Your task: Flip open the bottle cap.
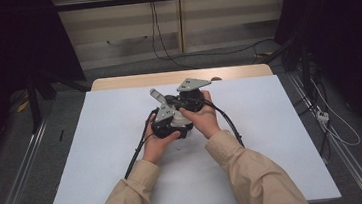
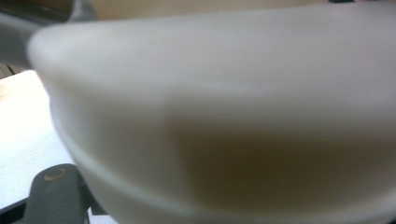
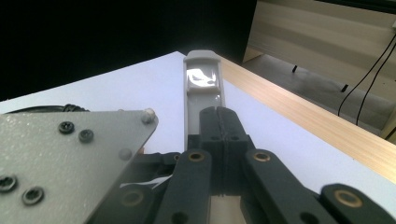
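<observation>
White sheet covers the pale wooden worktop, a wood strip bare along the far edge. Dark curtains flank both sides; grey floor, black cables by the back wall (beige panels). Right hand-held gripper, jaws closed, pinches a flat grey plastic strip mid-worktop. Left hand-held gripper closed on a blurred white object.
</observation>
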